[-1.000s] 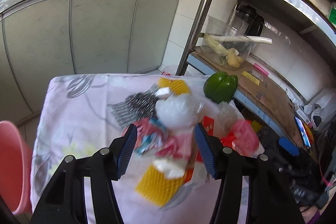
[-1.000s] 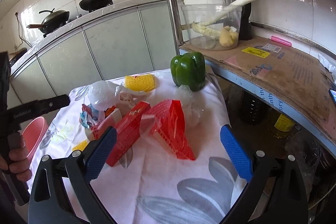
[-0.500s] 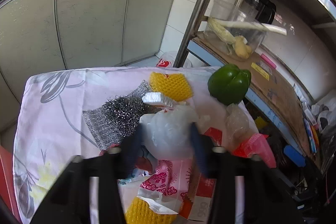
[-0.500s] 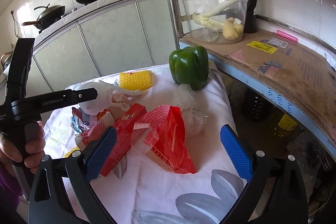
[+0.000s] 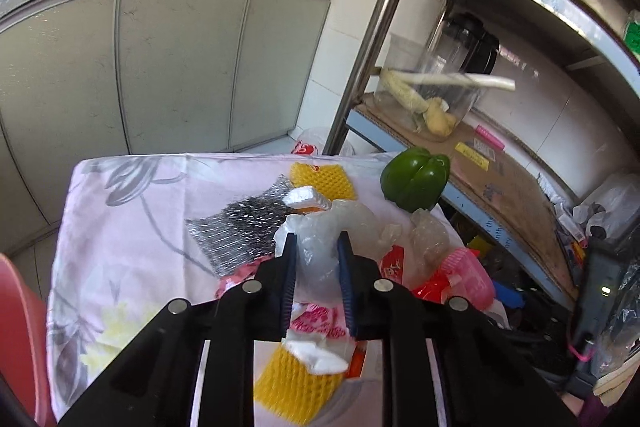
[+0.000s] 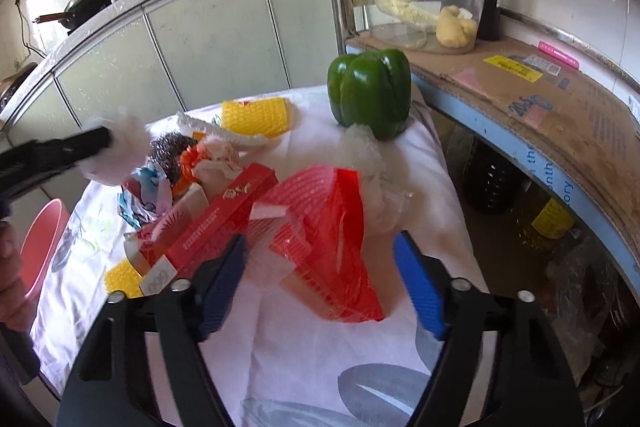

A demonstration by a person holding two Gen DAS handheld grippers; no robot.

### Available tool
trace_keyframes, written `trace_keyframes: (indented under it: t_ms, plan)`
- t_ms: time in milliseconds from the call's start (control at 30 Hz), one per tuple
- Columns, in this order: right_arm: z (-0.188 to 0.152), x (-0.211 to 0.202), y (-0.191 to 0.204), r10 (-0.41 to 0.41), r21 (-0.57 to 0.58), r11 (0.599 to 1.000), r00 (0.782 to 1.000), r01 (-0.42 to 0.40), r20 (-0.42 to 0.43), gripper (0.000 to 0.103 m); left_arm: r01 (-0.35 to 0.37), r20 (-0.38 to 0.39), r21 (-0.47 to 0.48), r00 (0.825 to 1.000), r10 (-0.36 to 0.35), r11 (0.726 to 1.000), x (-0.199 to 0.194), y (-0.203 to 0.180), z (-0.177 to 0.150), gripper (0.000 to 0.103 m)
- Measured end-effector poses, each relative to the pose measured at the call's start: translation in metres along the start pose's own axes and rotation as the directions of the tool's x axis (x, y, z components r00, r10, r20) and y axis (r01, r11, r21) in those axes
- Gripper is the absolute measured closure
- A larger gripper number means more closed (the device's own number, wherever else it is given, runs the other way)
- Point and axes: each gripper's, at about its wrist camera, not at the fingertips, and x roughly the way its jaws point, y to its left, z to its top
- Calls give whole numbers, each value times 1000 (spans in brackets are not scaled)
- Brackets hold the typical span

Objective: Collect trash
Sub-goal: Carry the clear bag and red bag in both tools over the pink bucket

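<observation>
A small table covered with a flowered cloth (image 5: 120,211) is seen, and the trash is piled on it toward the right edge. The left gripper (image 5: 316,259) is closing on a crumpled clear plastic bag (image 5: 320,247); the bag is already pressed between the two blue pads, above the middle of the pile. In the right wrist view the same bag (image 6: 116,155) is seen lifted a little above the cloth, at the tip of the left gripper (image 6: 100,143).

The right gripper (image 6: 320,267) is closing too, but its jaws are still wide. A red plastic bag (image 6: 332,227) lies between them, near the front right part of the table, and the pads are not yet pressed on it.

A red box (image 6: 216,223) lies just beside the red bag, on its left. A silver scouring pad (image 5: 236,231) lies in the middle of the table. A yellow foam net (image 5: 320,181) lies near the far edge, and a green pepper (image 6: 370,93) stands at the far right corner. A pink basin (image 6: 40,247) is seen beside the left edge, below the table top.
</observation>
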Motion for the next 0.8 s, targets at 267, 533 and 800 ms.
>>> trace_keyframes:
  t_ms: [267,533,800]
  plan:
    - [-6,0,-2,5,32,999,999,-4,-38,77,-16,50,-47,999,19,999,-44,21,-8,84]
    - [8,-40,14,83,24,996,995,-84,51,84,-79,143,-77,986,90,994,-97,43,-18,84]
    - [25,-60,84,263,-101,962,963,-255,68,85,-183,224,-165,950,218,969,-156,83,-30,84]
